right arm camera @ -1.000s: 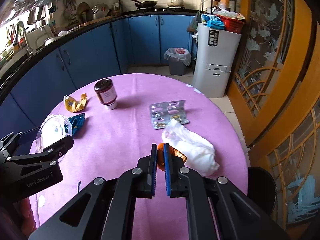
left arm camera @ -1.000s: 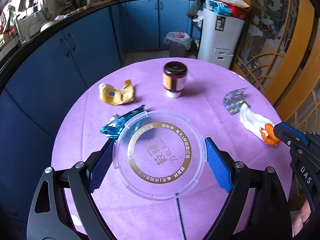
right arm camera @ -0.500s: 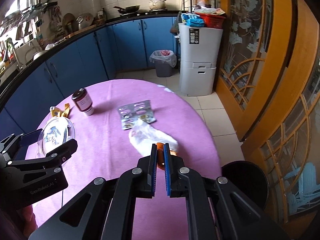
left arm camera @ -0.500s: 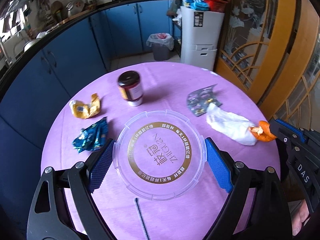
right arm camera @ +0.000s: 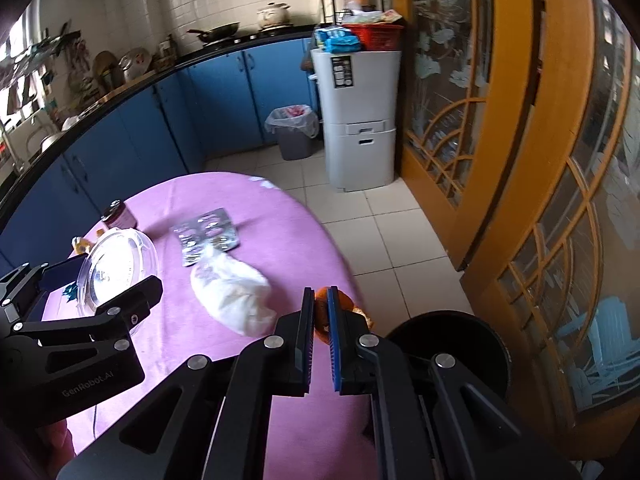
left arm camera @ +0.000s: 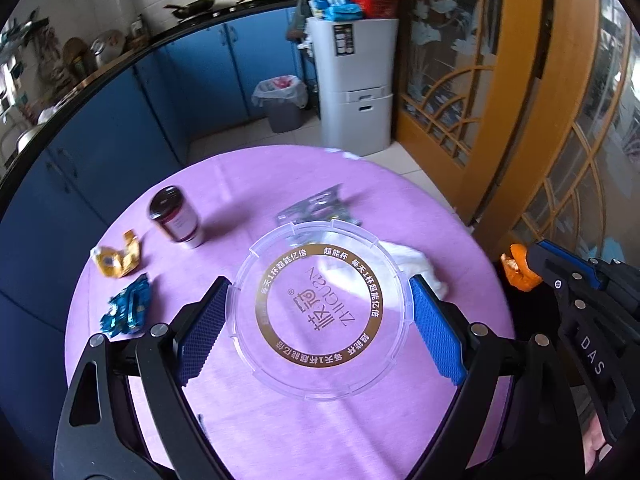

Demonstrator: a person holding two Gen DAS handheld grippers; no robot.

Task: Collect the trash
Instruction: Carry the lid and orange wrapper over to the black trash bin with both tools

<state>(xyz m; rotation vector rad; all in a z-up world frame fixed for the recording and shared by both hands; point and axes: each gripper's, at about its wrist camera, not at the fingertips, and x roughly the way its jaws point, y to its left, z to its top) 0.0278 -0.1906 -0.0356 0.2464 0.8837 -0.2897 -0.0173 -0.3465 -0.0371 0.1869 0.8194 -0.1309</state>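
Note:
My left gripper is shut on a clear round plastic lid with a gold ring of print, held above the purple table. My right gripper is shut on a piece of orange peel at the table's right edge; the peel also shows in the left wrist view. On the table lie a white crumpled bag, a silver blister pack, a blue wrapper and a yellow wrapper. A black round bin stands on the floor just right of the peel.
A dark jar stands upright at the table's back left. A grey lined bin and a white cabinet stand on the tiled floor beyond. Blue kitchen cupboards run along the left, a wooden door on the right.
Both grippers have swung to the right. The orange peel has come away from the white bag and moved past the table's edge toward the black bin. The lid stays held.

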